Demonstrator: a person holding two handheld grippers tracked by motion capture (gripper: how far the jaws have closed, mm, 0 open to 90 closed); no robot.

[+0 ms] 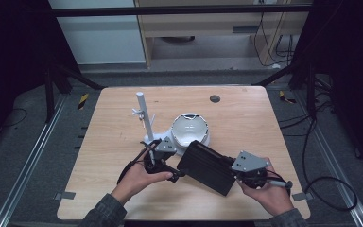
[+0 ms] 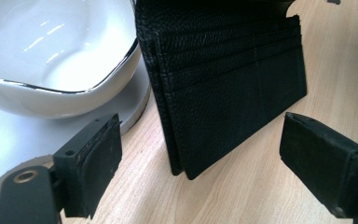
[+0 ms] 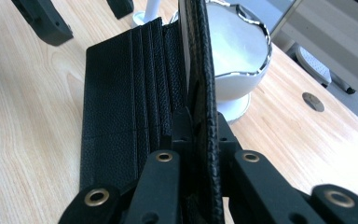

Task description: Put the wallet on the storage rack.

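High view: black wallet (image 1: 208, 166) near the middle of the tabletop (image 1: 246, 113), half opened, just near-side of the white bowl (image 1: 190, 129) on its stand (image 1: 147, 124). Right gripper (image 1: 234, 172) clamped on the wallet's right end; left gripper (image 1: 176, 175) at its left end, spread wide. Risk here: any swing of the raised flap toward the far side could knock the bowl.

Left gripper view: jaws standing well apart, nothing pinched, card-slot panel of the wallet (image 2: 233, 88) ahead between them, bowl (image 2: 56, 51) just left of it. Closing from here could catch only the thin edge, or nudge the panel against the bowl's base.

Right gripper view: jaws shut tight on the upright flap of the wallet (image 3: 200, 93), card-slot panel lying flat on the tabletop to the left. Narrow bite on smooth leather, so likely to slip or twist if pulled sideways; flap could fall shut.
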